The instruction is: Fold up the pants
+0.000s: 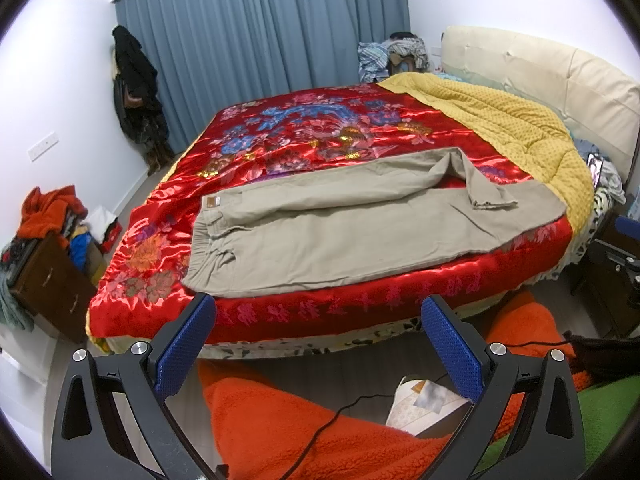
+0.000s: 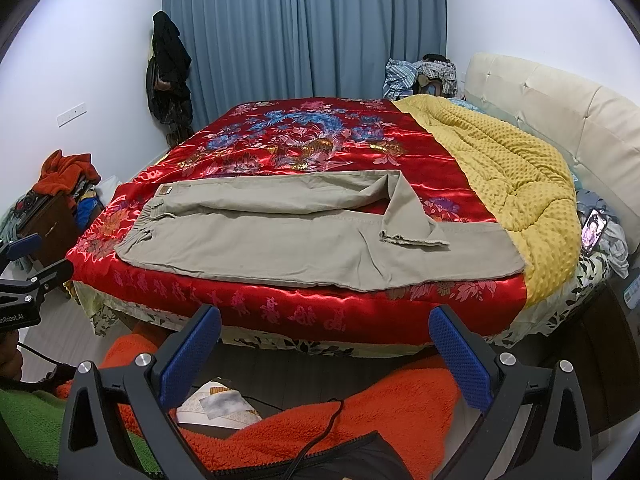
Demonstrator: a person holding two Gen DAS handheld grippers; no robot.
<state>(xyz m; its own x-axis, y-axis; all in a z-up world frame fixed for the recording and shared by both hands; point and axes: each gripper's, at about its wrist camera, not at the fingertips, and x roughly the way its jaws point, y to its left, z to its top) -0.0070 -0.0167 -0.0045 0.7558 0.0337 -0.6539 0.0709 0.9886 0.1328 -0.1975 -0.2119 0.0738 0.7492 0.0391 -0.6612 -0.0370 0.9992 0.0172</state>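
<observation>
Khaki pants [image 1: 360, 232] flat on red bedspread [image 1: 304, 140]; left gripper [image 1: 318, 320], right gripper [image 2: 325, 330] wide open, empty.

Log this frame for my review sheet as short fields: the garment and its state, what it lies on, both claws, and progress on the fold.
garment: khaki pants, laid flat, waistband to the left
far leg: doubled back, its hem lying on the near leg
surface: red satin quilt on the bed, yellow blanket by the headboard
left claw: open, empty, short of the bed edge
right claw: open, empty, short of the bed edge
progress: pants not yet folded compactly; neither claw touches them
</observation>
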